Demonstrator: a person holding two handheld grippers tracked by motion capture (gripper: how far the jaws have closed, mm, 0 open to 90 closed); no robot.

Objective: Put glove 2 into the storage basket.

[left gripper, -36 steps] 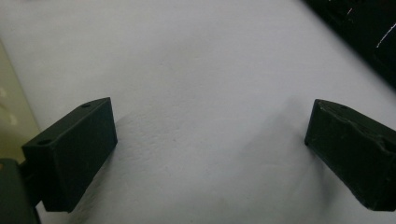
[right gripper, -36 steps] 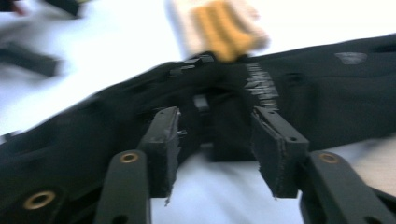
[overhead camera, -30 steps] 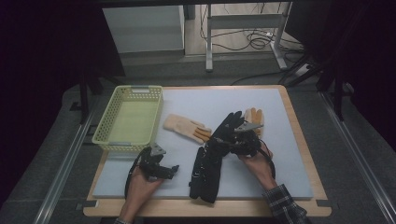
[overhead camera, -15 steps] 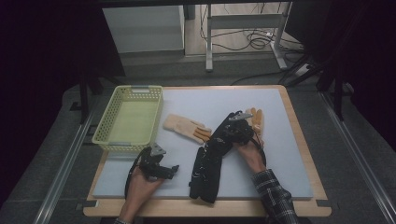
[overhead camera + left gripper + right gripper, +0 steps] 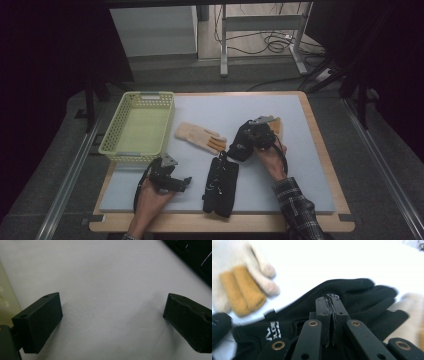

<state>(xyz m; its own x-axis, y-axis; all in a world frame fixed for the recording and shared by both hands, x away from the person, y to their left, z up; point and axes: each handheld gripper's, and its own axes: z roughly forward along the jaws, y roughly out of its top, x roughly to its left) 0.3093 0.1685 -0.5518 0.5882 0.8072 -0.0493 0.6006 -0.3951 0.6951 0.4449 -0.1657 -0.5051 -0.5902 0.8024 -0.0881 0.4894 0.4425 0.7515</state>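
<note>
Right hand-held gripper (image 5: 331,315) pinches black glove (image 5: 352,295) (mid-mat).

Looking like a lab or test room: padded counter (image 5: 310,165) sitting on metal rails (image 5: 65,180), cables (image 5: 265,42) trailing over bare floor, dark curtains hanging around.

Right gripper (image 5: 332,307) pinched, left gripper (image 5: 112,322) spread

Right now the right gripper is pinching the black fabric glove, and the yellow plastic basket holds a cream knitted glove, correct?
Not quite. The high view shows the yellow plastic basket empty; the cream knitted glove lies on the mat beside it. The right gripper does pinch the black fabric glove.
</note>
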